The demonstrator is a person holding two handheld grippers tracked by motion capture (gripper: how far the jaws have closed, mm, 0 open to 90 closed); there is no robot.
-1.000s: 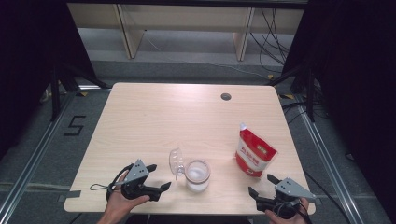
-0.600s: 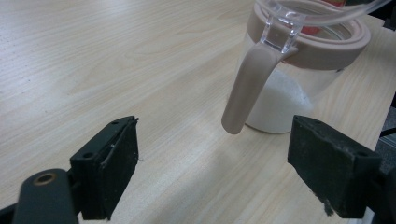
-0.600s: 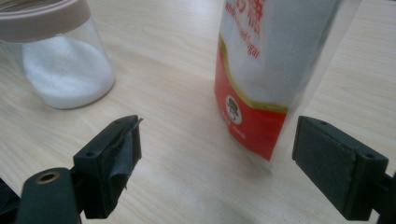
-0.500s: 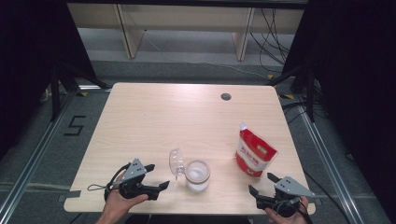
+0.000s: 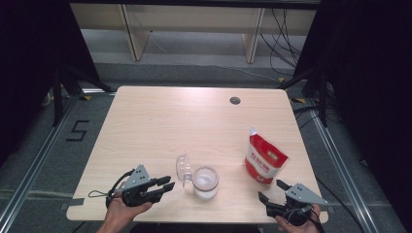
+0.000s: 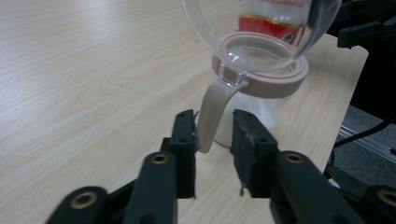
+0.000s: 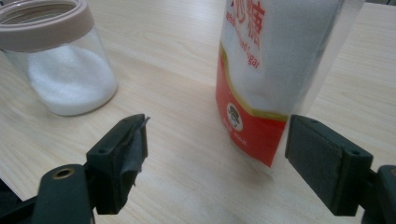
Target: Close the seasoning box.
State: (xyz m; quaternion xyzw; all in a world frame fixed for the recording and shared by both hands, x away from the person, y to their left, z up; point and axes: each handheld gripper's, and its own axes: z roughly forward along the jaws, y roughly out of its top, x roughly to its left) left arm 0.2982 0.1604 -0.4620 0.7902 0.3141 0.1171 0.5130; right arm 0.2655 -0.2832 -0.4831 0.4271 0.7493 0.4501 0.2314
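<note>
I was working in what looked like a lab recording bay: a pale wooden table with a round cable hole [image 5: 235, 100] stood on grey floor, boxed in by black curtains [image 5: 374, 73], with metal floor rails [image 5: 34, 165], loose black cables [image 5: 286, 34] and a taped number five [image 5: 77, 131].

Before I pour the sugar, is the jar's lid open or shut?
Open: the clear lid is flipped up off the jar rim, and sugar shows inside.
</note>
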